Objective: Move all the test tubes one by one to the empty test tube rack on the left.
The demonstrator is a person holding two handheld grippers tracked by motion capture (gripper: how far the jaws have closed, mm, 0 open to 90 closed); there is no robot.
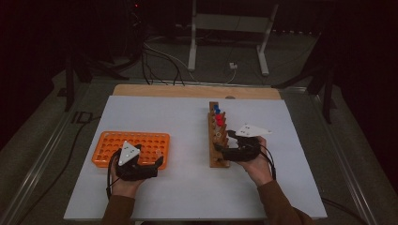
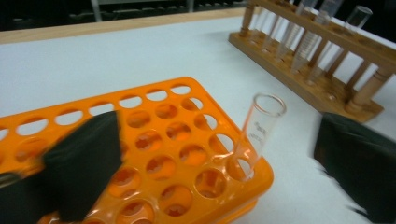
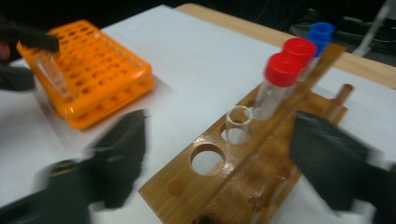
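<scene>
The clear glass tube stands in a corner hole of the orange rack, open mouth up and leaning slightly; its foot is sunk in the hole and cannot be seen, and in the high view it is too small and faint to pick out. In the left gripper view it sits between the two black jaws, nearer the one at 3 o'clock than the one at 9 o'clock, with clear space on both sides: the left gripper stands wide and grips nothing. Both jaws are cut off by the picture's lower edge. In the high view the left gripper lies at the rack's 6 o'clock edge, on the white table sheet. At about 3 o'clock from the rack, well apart, is the wooden stand, with a second open tube in one hole, an empty hole just beside it, and two red-capped tubes and a blue-capped one further along. The right gripper straddles the stand's near end with jaws apart, touching nothing; both are smeared by blur, so their edges are hard to judge. In the high view the right gripper sits at the stand's 4 o'clock side. The room beyond the table is dark.
</scene>
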